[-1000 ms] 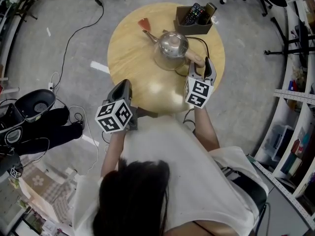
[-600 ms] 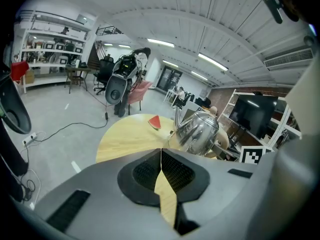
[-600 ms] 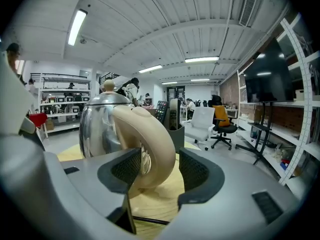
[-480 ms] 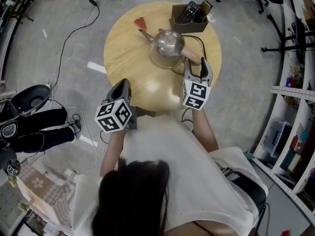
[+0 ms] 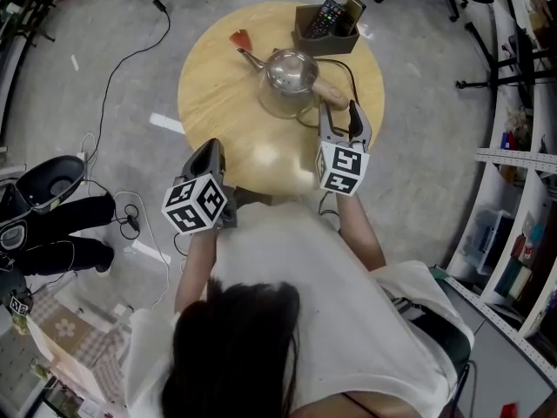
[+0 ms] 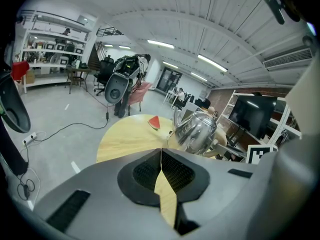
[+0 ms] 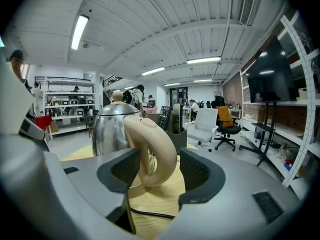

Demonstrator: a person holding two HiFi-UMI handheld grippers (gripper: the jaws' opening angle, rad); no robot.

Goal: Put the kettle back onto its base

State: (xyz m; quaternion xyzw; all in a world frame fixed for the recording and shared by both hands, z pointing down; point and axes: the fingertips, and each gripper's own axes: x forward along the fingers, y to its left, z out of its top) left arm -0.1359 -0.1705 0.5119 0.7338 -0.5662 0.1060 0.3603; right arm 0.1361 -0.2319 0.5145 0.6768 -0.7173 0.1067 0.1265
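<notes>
Kettle (image 5: pixel 289 78) is sitting just ahead of the right gripper (image 7: pixel 159 170), and it looks seated on its base (image 7: pixel 135 190). The gripper's jaws have just been opening and are now standing wide. The cream handle (image 7: pixel 152 149) is lying between them with a plain gap on one side and no pad pressing on it, so the gripper is holding nothing.

I judge that the release is being finished and the task is all but done. Doing it well is calling for a straight pull back along the line of the handle. The jaws are best kept wide, so that neither pad is nudging the kettle off its seat. The cord (image 7: pixel 150 215) is running across the table (image 5: pixel 218 103) right under the jaws, so a slight lift is safer than dragging over it.

Beyond the kettle a box (image 5: pixel 326 29) is holding remotes, and a red wedge (image 5: pixel 237 38) is lying off to the left of it.

The left gripper (image 6: pixel 161 155) is hovering at the table's near edge, well apart from the kettle, with its jaws together and empty.
</notes>
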